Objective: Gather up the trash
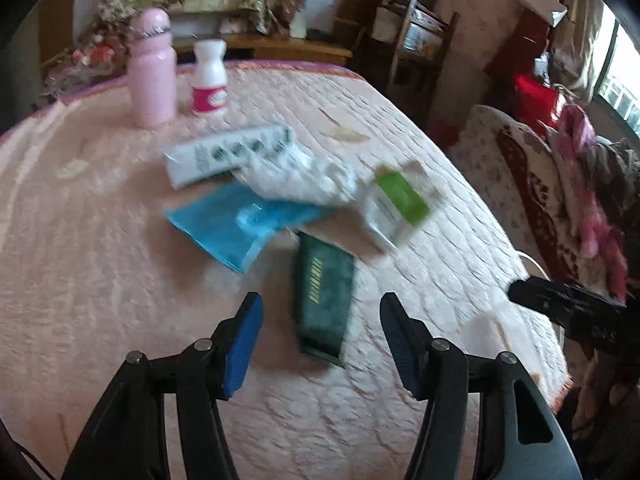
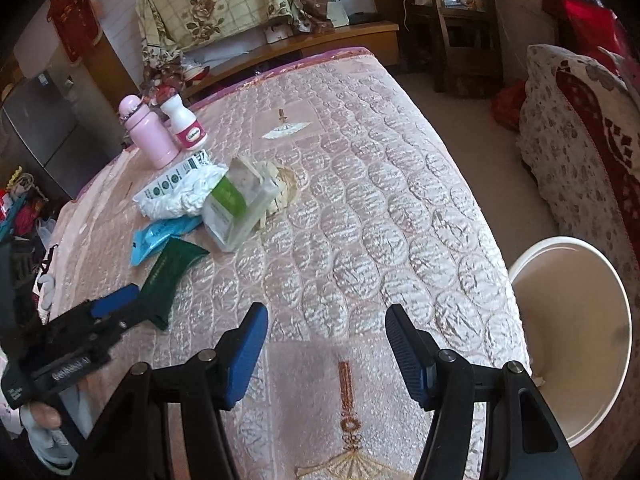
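On a pink quilted table cover [image 1: 80, 272] lies a heap of trash: a dark green packet [image 1: 322, 300], a blue packet [image 1: 236, 224], a white crumpled wrapper [image 1: 304, 180], a long white packet with green print [image 1: 224, 156] and a green-and-white box in clear wrap [image 1: 396, 204]. My left gripper [image 1: 320, 340] is open, its jaws on either side of the dark green packet [image 2: 172, 276], just above it. My right gripper [image 2: 326, 348] is open and empty over bare cover near the table's front right. A white bucket [image 2: 576, 344] stands beside the table at the right.
A pink bottle [image 1: 152, 68] and a white jar with a pink label [image 1: 210, 78] stand at the far side of the table. A patterned sofa [image 2: 580, 152] lies to the right. A wooden chair [image 2: 460, 20] and a low bench stand behind.
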The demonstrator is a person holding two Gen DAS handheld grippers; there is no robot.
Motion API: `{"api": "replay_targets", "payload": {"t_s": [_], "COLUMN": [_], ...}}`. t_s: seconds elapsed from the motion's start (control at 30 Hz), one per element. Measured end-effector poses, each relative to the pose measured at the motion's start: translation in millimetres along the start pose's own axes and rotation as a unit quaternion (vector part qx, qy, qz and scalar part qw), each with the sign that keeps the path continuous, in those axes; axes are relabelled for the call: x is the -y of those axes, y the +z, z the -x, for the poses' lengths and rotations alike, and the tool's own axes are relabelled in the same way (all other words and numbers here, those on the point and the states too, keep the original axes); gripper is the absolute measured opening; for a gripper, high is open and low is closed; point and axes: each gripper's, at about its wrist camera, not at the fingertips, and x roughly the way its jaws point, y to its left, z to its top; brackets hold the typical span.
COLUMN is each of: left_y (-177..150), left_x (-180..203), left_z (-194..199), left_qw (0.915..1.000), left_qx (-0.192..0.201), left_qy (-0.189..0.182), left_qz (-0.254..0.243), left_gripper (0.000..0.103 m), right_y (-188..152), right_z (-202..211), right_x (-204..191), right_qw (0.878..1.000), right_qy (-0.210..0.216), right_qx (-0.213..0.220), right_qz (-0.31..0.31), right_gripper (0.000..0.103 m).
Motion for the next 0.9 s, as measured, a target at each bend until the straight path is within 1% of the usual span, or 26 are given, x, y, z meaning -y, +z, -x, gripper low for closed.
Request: {"api": "replay_targets", "payload": {"t_s": [0.1, 0.23, 0.3, 0.37, 0.4, 0.43, 0.47, 0.5, 0.53, 0.63, 0.77, 0.9], "left_y": [7, 12, 12, 12, 9, 9, 9, 9, 8, 6, 7, 7], "left_x": [3, 12, 14, 17, 15, 14, 13, 9, 5, -5, -12, -13], "left_z": [-12, -40, -49, -50, -49, -46, -44, -41, -36, -18, -8, -2], "left_qw": [0.9997, 0.9980, 0.9981, 0.9982, 0.9981, 0.9980, 0.9983, 0.9986, 0.9988, 0.9995, 0.9999, 1.0000], "left_qx": [-0.008, -0.029, -0.036, -0.041, -0.043, -0.051, -0.051, -0.048, -0.044, -0.029, -0.013, -0.005], "left_qy": [0.021, 0.051, 0.045, 0.038, 0.039, 0.030, 0.023, 0.018, 0.017, 0.007, 0.004, 0.004], "left_qz": [-0.002, -0.023, -0.022, -0.022, -0.023, -0.020, -0.016, -0.012, -0.009, 0.006, 0.008, 0.007], "left_gripper": [0.064, 0.064, 0.064, 0.046, 0.023, 0.018, 0.018, 0.018, 0.017, 0.016, 0.016, 0.016], "right_y": [0, 2, 8, 14, 17, 20, 24, 26, 29, 38, 55, 68], "right_z": [-3, -8, -12, -19, -22, -26, -31, -36, -41, -59, -76, -97], "right_x": [-1, -2, -5, -10, -13, -16, -19, -22, -24, -37, -53, -60], "right_qw": [1.000, 1.000, 1.000, 0.999, 0.999, 0.999, 0.998, 0.998, 0.997, 0.996, 0.994, 0.992], "right_qy": [0.005, 0.015, 0.024, 0.034, 0.040, 0.046, 0.051, 0.055, 0.058, 0.067, 0.065, 0.062], "right_qx": [-0.001, 0.000, 0.002, 0.001, 0.001, 0.001, 0.002, 0.000, -0.003, -0.010, 0.002, -0.009], "right_qz": [-0.003, -0.013, -0.019, -0.023, -0.026, -0.029, -0.034, -0.038, -0.042, -0.058, -0.082, -0.108], "right_gripper": [0.065, 0.065, 0.065, 0.065, 0.065, 0.065, 0.065, 0.069, 0.069, 0.069, 0.069, 0.069]}}
